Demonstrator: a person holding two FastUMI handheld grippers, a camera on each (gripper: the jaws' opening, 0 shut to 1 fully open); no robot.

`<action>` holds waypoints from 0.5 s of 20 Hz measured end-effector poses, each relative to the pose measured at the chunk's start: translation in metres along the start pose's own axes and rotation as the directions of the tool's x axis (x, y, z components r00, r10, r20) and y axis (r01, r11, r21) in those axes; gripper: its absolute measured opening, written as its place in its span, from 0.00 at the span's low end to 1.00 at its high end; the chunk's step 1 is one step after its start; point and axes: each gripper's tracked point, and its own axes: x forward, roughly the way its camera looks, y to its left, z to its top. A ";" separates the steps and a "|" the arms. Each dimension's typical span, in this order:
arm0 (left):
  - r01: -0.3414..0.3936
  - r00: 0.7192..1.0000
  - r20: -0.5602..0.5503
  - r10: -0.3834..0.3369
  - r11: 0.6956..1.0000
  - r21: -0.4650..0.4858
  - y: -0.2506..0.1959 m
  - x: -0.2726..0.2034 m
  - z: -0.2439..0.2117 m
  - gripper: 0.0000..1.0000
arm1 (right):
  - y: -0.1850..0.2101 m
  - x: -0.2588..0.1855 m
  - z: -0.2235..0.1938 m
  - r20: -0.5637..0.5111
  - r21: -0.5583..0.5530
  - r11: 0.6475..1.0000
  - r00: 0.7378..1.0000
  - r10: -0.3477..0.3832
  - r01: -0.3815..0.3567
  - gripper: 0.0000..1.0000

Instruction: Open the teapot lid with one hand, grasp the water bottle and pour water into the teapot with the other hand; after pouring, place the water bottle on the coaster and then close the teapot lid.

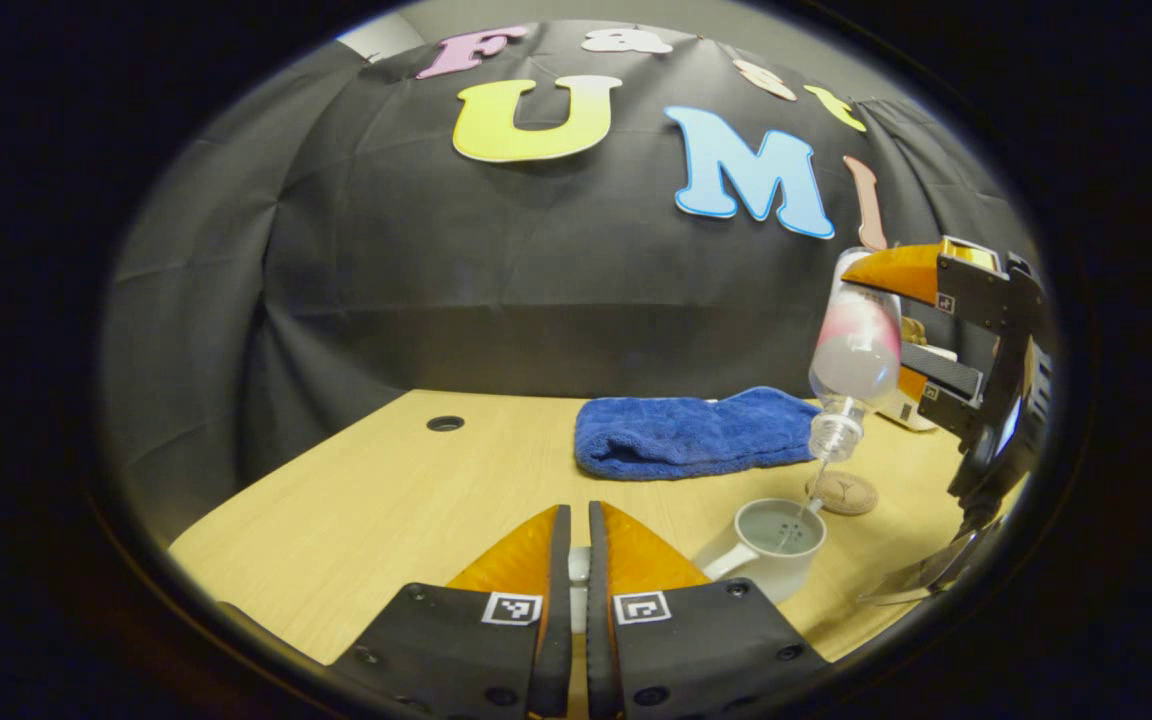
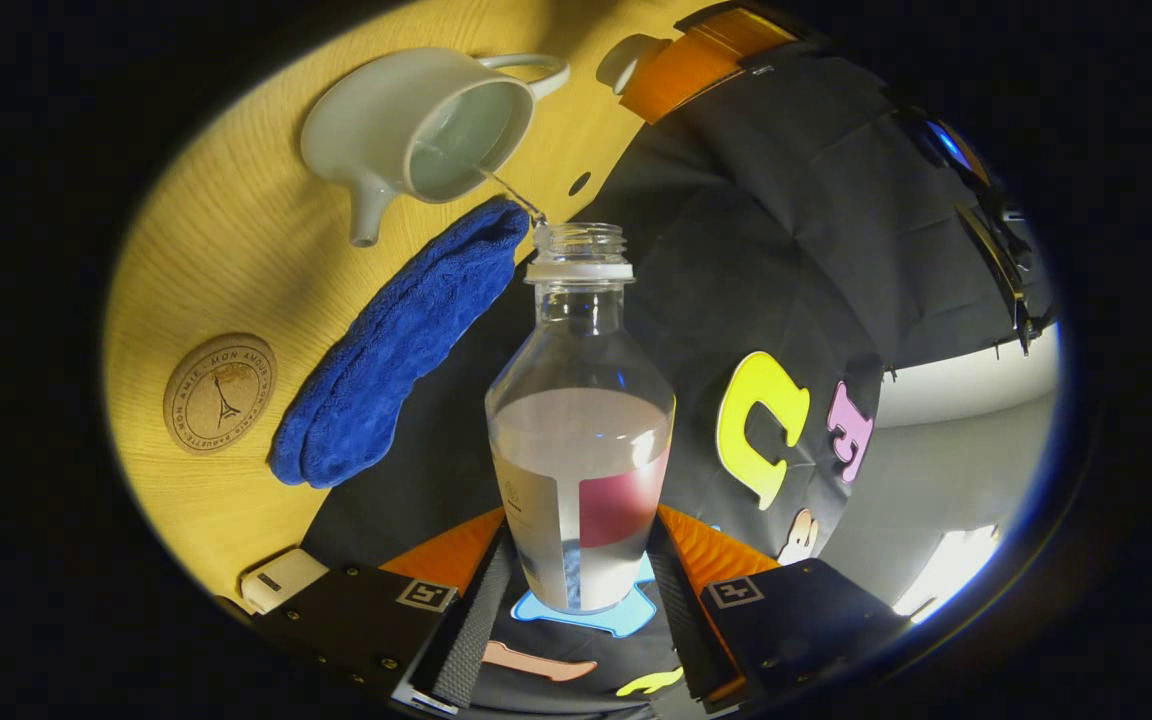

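In the right gripper view, the right gripper (image 2: 581,575) has its two fingers pressed against opposite sides of a clear plastic water bottle (image 2: 581,440), low on its body where a label wraps it. The bottle is partly filled and uncapped, and its threaded neck points away from the camera toward a white ceramic teapot (image 2: 416,130) on the light wooden table (image 2: 226,260). A thin stream of water (image 2: 511,190) runs from the bottle's mouth into the teapot's open top, which already holds some water.

In the left gripper view, the left gripper (image 1: 579,560) has its jaws nearly together, with only a narrow slot between them. A small pale object (image 1: 579,565) sits in that slot; it is too hidden to tell what it is or whether both fingers press on it. Just beyond the fingers, to the right, stands the lidless teapot (image 1: 771,545), with the tilted bottle (image 1: 851,360) neck-down above it in the other gripper (image 1: 946,330).

A round cork coaster (image 1: 846,492) lies on the table just behind the teapot, bare. A folded blue towel (image 1: 696,432) lies farther back, near the black cloth wall (image 1: 536,270).
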 end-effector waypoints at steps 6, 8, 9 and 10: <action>-0.002 1.000 -0.001 0.002 1.000 0.002 0.001 0.000 0.000 0.13 | -0.008 -0.005 0.000 0.010 -0.020 0.999 0.999 -0.037 0.037 0.76; -0.003 1.000 0.000 0.003 1.000 0.001 0.000 0.000 0.001 0.13 | -0.011 0.000 -0.001 0.017 -0.026 0.999 0.999 -0.042 0.042 0.76; -0.002 1.000 -0.001 0.002 1.000 0.001 0.000 -0.001 0.001 0.13 | -0.011 0.001 -0.001 0.019 -0.030 0.998 0.999 -0.047 0.047 0.76; -0.002 1.000 -0.001 0.002 1.000 0.001 0.000 0.000 0.000 0.12 | -0.011 0.001 0.000 0.023 -0.033 0.998 0.999 -0.049 0.050 0.76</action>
